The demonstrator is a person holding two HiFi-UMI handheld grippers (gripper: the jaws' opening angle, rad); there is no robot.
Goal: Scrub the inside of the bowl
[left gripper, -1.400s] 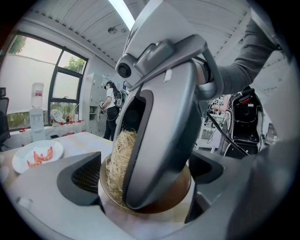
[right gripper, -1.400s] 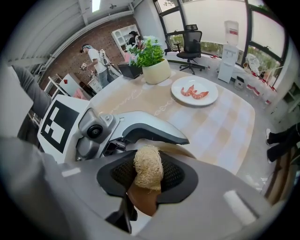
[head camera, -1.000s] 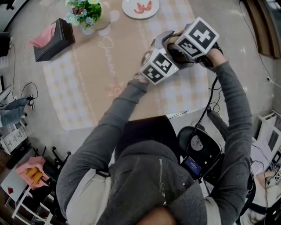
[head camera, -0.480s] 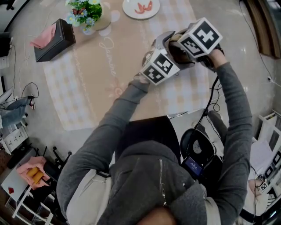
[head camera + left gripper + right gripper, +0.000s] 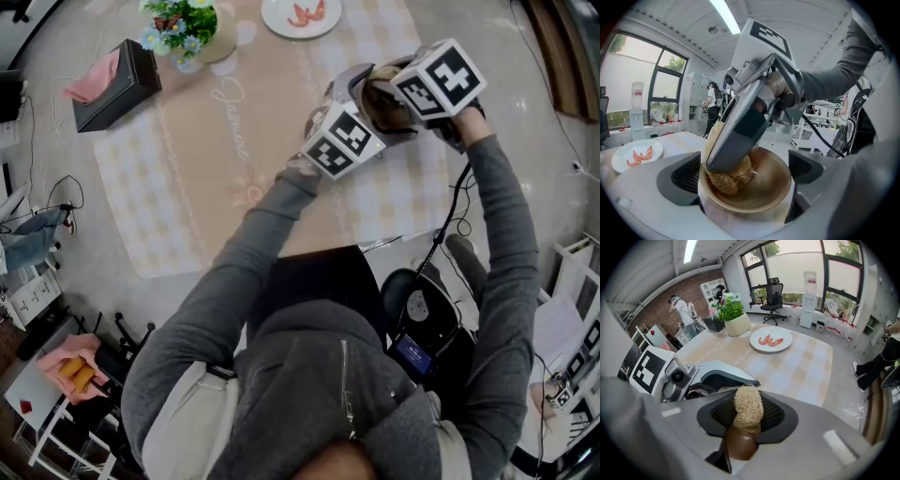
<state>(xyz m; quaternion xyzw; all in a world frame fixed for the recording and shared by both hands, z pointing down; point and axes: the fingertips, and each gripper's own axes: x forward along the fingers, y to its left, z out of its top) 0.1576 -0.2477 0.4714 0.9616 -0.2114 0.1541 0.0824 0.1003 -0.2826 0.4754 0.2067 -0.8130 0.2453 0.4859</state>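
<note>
A brown bowl (image 5: 764, 190) is tilted on its side between the jaws of my left gripper (image 5: 746, 187), which is shut on its rim. My right gripper (image 5: 748, 420) is shut on a straw-coloured fibrous scrubber (image 5: 748, 409). The scrubber (image 5: 732, 177) presses against the bowl's inner wall at its left side. In the head view both grippers meet above the table's right part: the left gripper (image 5: 340, 141) lower left, the right gripper (image 5: 441, 80) upper right, with the bowl (image 5: 380, 111) mostly hidden between them.
A white plate (image 5: 300, 16) with pink food lies at the far edge of the checked placemat (image 5: 187, 169). A flower pot (image 5: 183, 28) and a dark tissue box (image 5: 112, 84) stand at the far left. The table's near edge lies just below the grippers.
My right gripper has shifted slightly to the right with the scrubber. The left gripper and bowl have hardly moved.
</note>
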